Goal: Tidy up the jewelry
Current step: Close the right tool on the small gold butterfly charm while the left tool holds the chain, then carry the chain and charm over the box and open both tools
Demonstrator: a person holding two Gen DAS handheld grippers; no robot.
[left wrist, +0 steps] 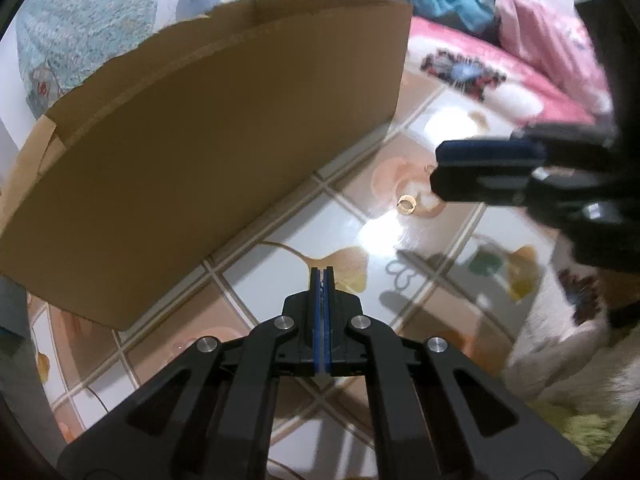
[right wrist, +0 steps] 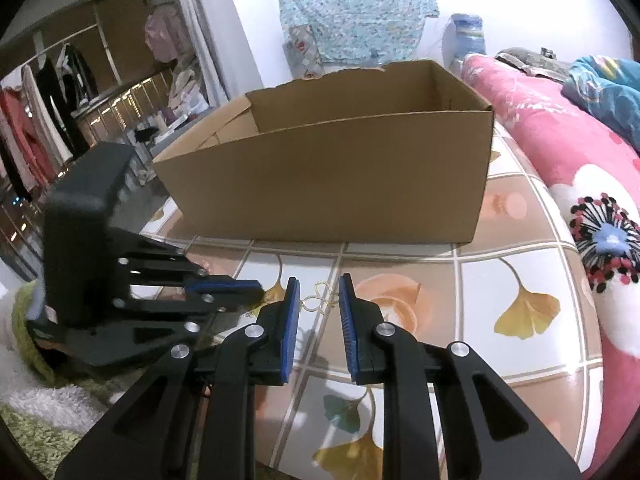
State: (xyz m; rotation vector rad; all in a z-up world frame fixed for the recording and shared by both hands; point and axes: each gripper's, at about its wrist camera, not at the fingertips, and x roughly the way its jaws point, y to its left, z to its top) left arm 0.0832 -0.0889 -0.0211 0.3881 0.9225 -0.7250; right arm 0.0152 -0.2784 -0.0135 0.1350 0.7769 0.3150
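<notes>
From your left wrist, your left gripper (left wrist: 323, 276) points steeply down at the tiled mat (left wrist: 280, 216), jaws pressed together on nothing, just in front of the cardboard box (left wrist: 208, 136). A gold ring (left wrist: 407, 204) lies on the mat right of the box, near your right gripper (left wrist: 440, 168). From your right wrist, your right gripper (right wrist: 319, 300) tilts down before the box (right wrist: 340, 184), jaws parted around a thin gold jewelry piece (right wrist: 316, 300), pads not touching it.
</notes>
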